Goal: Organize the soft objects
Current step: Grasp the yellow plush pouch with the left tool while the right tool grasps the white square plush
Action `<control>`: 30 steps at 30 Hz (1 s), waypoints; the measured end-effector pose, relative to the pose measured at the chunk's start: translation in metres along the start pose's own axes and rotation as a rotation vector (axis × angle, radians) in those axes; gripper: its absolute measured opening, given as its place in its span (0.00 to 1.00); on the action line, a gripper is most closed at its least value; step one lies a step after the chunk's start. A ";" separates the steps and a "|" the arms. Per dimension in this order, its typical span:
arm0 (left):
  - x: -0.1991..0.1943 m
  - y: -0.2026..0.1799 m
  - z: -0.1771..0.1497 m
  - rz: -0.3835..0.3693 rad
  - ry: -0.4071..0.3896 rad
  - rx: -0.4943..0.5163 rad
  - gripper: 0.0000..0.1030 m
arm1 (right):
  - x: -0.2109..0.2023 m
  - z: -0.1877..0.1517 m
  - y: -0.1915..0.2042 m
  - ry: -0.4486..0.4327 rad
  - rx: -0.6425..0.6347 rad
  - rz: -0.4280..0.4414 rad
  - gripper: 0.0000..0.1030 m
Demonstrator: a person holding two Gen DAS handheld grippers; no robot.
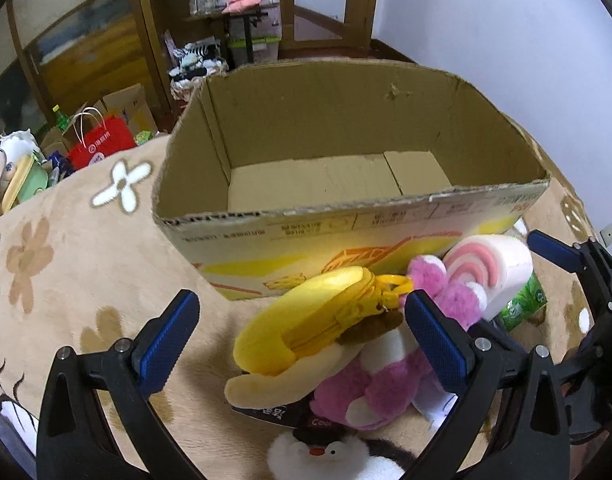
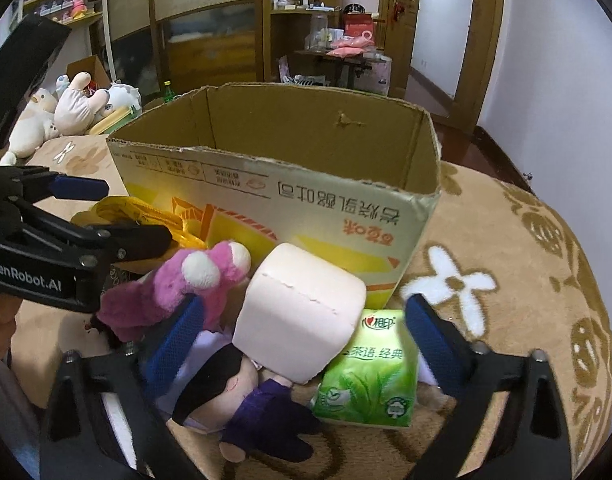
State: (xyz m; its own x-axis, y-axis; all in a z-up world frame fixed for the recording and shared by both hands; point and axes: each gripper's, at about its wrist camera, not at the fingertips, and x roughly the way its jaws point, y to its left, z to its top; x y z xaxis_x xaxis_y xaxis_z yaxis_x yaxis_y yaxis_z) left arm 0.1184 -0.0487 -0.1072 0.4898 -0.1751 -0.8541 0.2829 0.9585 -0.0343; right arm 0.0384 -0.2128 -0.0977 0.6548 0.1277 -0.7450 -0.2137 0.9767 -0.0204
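The left gripper (image 1: 301, 344) hangs with its jaws spread wide over the pile of toys, gripping nothing. Between its blue pads (image 1: 167, 340) lies a yellow banana-shaped plush pouch (image 1: 306, 320) with a zip and a yellow clasp, resting on a cream plush piece and not touched by either pad. Just under and to the right of the pouch sprawls a pink plush bear (image 1: 378, 384), partly behind the right-hand pad. Below the fingers, a white fluffy toy with a small red beak (image 1: 318, 456) peeks in at the near edge.

The right gripper (image 2: 301, 344) is likewise released, its jaws wide apart and straddling a pale pink-and-white swirl-roll cushion (image 2: 301, 312), which leans against the box's printed front. Whether either pad touches the cushion I cannot tell. Beside the cushion, toward the right finger, sits a green pack of tissues (image 2: 370, 376). In front of the cushion, nearest the gripper, lies a small doll with black hair and purple clothes (image 2: 249, 396). Off to the left finger's side the pink bear's head pokes up.

Straight ahead of both grippers stands an open cardboard box (image 1: 386, 232), flaps torn off, its bare floor showing with nothing visible in it. Everything rests on a tan blanket with flower patterns (image 1: 65, 272). Far to the left, beyond the blanket, a heap of other stuffed toys (image 2: 65, 108) lies beside a red paper bag (image 1: 101, 140).
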 end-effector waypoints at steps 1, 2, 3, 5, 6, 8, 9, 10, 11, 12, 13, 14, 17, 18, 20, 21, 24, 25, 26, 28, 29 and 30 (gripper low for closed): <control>0.002 0.000 -0.001 -0.001 0.004 -0.001 0.97 | 0.002 0.000 -0.001 0.011 0.008 0.009 0.90; 0.002 0.000 -0.001 -0.002 0.006 -0.001 0.94 | 0.003 0.000 -0.002 0.019 0.017 0.016 0.88; 0.004 0.000 -0.002 -0.007 0.010 -0.002 0.90 | 0.005 0.000 -0.003 0.024 0.027 0.020 0.84; 0.006 0.000 -0.002 -0.023 0.024 -0.001 0.87 | 0.006 -0.002 -0.007 0.032 0.042 0.020 0.82; 0.007 0.000 -0.002 -0.031 0.028 -0.001 0.84 | 0.007 -0.003 -0.009 0.031 0.059 0.010 0.82; 0.008 -0.001 -0.002 -0.046 0.029 0.000 0.78 | 0.007 -0.002 -0.014 0.029 0.082 0.010 0.82; 0.008 -0.001 -0.003 -0.056 0.030 0.000 0.73 | 0.007 -0.002 -0.016 0.031 0.096 0.017 0.82; 0.008 -0.001 -0.003 -0.066 0.030 -0.002 0.72 | 0.007 -0.002 -0.017 0.030 0.105 0.022 0.80; 0.008 -0.001 -0.003 -0.068 0.028 -0.002 0.70 | 0.006 -0.002 -0.018 0.029 0.114 0.031 0.78; 0.007 -0.001 -0.004 -0.068 0.023 -0.002 0.67 | 0.006 -0.002 -0.019 0.031 0.119 0.048 0.71; 0.006 -0.001 -0.004 -0.073 0.020 -0.004 0.67 | 0.006 -0.002 -0.018 0.033 0.122 0.062 0.62; 0.005 0.000 -0.006 -0.076 0.019 -0.008 0.65 | 0.007 -0.002 -0.018 0.037 0.123 0.076 0.59; 0.002 0.002 -0.007 -0.082 0.020 -0.028 0.64 | 0.006 -0.002 -0.017 0.044 0.124 0.073 0.52; 0.000 0.003 -0.008 -0.081 0.019 -0.032 0.63 | 0.005 -0.002 -0.017 0.045 0.125 0.073 0.50; -0.004 0.004 -0.009 -0.077 0.013 -0.042 0.63 | 0.004 -0.002 -0.016 0.045 0.131 0.072 0.47; -0.006 0.005 -0.009 -0.073 0.009 -0.047 0.63 | 0.003 -0.003 -0.017 0.044 0.136 0.073 0.47; -0.010 0.008 -0.010 -0.064 -0.003 -0.059 0.63 | 0.000 -0.004 -0.017 0.039 0.136 0.071 0.45; -0.012 0.009 -0.010 -0.061 -0.006 -0.063 0.63 | -0.001 -0.005 -0.017 0.038 0.136 0.072 0.45; -0.013 0.009 -0.010 -0.059 -0.008 -0.066 0.63 | -0.003 -0.006 -0.018 0.036 0.135 0.073 0.45; -0.017 0.010 -0.011 -0.057 -0.013 -0.075 0.63 | -0.006 -0.006 -0.019 0.031 0.132 0.072 0.45; -0.018 0.010 -0.012 -0.058 -0.015 -0.077 0.63 | -0.007 -0.006 -0.018 0.029 0.133 0.072 0.45; -0.020 0.010 -0.012 -0.054 -0.018 -0.076 0.63 | -0.008 -0.007 -0.018 0.029 0.132 0.072 0.45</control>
State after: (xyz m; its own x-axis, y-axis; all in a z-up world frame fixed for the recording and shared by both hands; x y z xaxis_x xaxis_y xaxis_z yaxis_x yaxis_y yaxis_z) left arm 0.1018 -0.0329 -0.0970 0.4901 -0.2308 -0.8405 0.2461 0.9617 -0.1206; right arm 0.0321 -0.2330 -0.0959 0.6199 0.1952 -0.7600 -0.1607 0.9796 0.1205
